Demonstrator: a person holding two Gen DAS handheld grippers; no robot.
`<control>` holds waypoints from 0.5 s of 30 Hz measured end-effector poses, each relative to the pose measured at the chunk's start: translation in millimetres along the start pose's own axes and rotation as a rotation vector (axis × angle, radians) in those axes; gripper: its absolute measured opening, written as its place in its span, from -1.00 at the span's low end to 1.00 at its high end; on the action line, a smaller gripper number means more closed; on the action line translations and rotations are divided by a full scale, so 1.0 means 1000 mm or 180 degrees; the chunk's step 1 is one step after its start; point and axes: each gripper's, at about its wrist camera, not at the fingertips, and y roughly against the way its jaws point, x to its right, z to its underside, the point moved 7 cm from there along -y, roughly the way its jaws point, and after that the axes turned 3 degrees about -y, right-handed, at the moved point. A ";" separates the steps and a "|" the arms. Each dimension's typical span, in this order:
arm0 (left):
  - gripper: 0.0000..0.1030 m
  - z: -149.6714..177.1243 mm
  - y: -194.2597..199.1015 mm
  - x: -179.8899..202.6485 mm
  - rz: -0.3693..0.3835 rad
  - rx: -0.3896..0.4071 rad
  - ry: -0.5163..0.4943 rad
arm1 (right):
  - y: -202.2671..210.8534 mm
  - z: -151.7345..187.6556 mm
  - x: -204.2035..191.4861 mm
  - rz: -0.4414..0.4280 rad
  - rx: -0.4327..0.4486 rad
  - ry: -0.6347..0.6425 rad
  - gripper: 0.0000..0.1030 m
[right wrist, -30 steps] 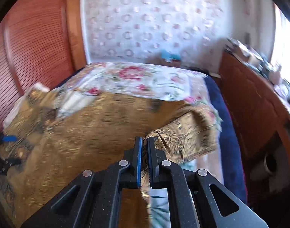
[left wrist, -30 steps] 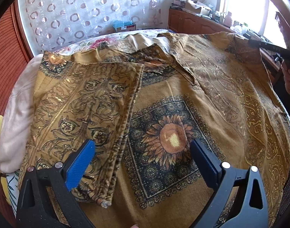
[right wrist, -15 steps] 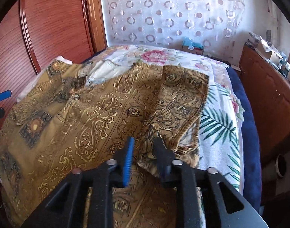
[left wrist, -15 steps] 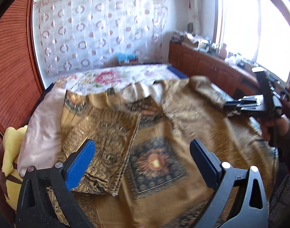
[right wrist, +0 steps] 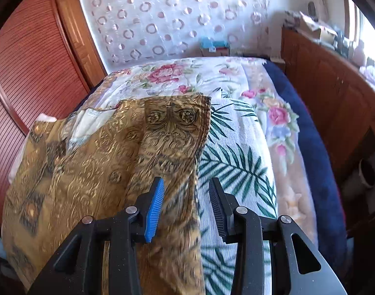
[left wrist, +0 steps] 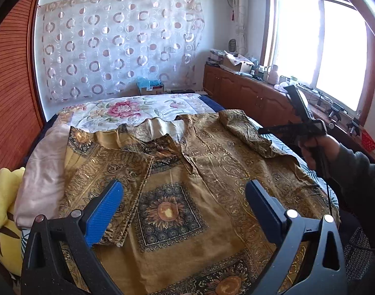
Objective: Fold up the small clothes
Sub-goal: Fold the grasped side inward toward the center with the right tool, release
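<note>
Bed [left wrist: 148, 105] carries the shirt [left wrist: 177, 206], spread flat, front up, covering most of it. Gold-brown paisley print, sunflower squares down the middle. Step in hand, I judge: folding sleeves in. Left sleeve [left wrist: 108, 174] already lies folded over the body; right sleeve [right wrist: 172, 132] lies partly turned in at the shirt's edge. Next I'd need to pinch that sleeve and lay it flat across. My left gripper [left wrist: 185, 211] hovers released, holding nothing; right gripper [right wrist: 186, 206] released too, fingers straddling the sleeve edge.
</note>
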 end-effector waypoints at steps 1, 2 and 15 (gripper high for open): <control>0.95 0.002 -0.002 0.000 0.0003 -0.0020 -0.0002 | -0.007 -0.002 0.001 0.0001 -0.0034 -0.0038 -0.23; 0.95 0.004 -0.003 0.001 -0.0001 -0.0037 -0.0004 | -0.014 -0.004 0.002 0.0024 -0.0068 -0.0065 -0.23; 0.95 0.014 -0.003 -0.011 -0.0020 -0.0074 0.0125 | -0.016 -0.025 -0.029 -0.0113 0.0223 0.0168 -0.86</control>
